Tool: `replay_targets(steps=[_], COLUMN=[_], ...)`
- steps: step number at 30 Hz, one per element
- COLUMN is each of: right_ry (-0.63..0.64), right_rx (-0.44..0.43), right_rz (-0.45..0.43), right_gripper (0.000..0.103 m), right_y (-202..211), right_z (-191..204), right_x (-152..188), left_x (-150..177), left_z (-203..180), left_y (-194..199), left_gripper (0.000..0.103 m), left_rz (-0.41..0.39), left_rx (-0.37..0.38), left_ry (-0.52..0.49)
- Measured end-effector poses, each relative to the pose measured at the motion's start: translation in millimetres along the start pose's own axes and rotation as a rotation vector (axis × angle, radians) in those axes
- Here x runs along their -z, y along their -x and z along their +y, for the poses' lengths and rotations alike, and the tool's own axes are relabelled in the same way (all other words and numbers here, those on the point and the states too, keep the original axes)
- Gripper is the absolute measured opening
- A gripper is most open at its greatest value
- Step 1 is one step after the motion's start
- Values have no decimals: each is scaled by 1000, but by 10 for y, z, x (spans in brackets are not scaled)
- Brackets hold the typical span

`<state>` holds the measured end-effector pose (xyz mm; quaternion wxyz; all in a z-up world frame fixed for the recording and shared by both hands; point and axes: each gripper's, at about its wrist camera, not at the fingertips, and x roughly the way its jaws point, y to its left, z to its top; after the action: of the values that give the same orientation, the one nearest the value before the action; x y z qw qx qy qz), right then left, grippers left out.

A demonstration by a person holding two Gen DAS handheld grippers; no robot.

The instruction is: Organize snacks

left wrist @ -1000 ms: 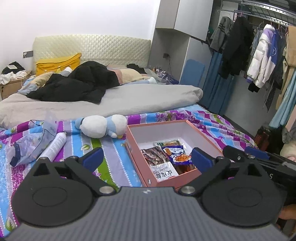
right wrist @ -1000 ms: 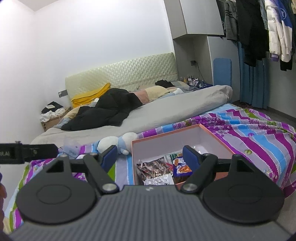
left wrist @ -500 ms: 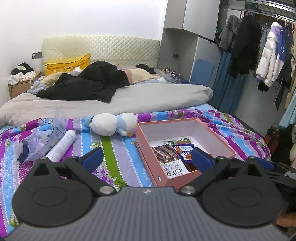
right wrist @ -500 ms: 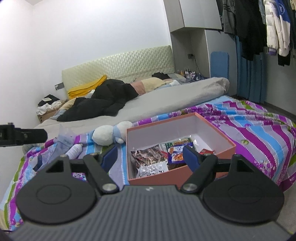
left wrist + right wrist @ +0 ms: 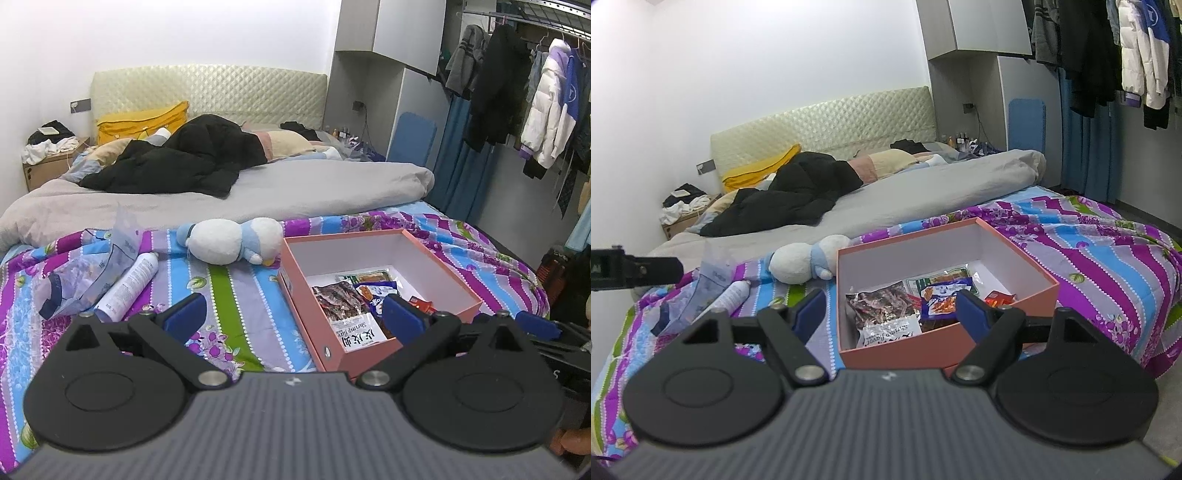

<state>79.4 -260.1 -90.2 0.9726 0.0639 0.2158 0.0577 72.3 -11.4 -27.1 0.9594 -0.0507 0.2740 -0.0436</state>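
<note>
An open pink box (image 5: 436, 242) (image 5: 942, 352) sits on the striped bedspread near the bed's foot. Several snack packets lie inside: a brownish packet (image 5: 338, 297) (image 5: 884, 301), a white shrimp-flavour packet (image 5: 356, 334) (image 5: 888, 330), a blue packet (image 5: 942, 295) and a small red one (image 5: 997, 297). My left gripper (image 5: 293, 317) hovers open and empty before the box's near left corner. My right gripper (image 5: 890, 308) is also open and empty, just short of the box's near wall. The right gripper's blue fingertip (image 5: 537, 328) shows at the right edge of the left wrist view.
A white and blue plush toy (image 5: 231, 240) (image 5: 805, 260) lies left of the box. Further left are a white spray can (image 5: 127, 286) (image 5: 733, 293) and a crumpled clear bag (image 5: 86, 275). Behind lie a grey duvet (image 5: 258, 195) and black clothing (image 5: 184, 162). Clothes hang at right (image 5: 546, 114).
Both views have shifted so the box and bedspread sit a little higher and further right in frame; the right gripper has sunk slightly. Both grippers stay open, and nothing on the bed has moved.
</note>
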Motion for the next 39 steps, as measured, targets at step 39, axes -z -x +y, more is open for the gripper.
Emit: replay_targets(steps=[39], right_ry=[-4], right_rx=[17], right_rz=[-4], right_gripper=[103], right_y=[-17], right_z=[-41], right_x=[0], left_x=[18], left_z=[13], left_y=[68], left_gripper=[102], left_rz=[-10], left_rx=[-5], left_ry=[3])
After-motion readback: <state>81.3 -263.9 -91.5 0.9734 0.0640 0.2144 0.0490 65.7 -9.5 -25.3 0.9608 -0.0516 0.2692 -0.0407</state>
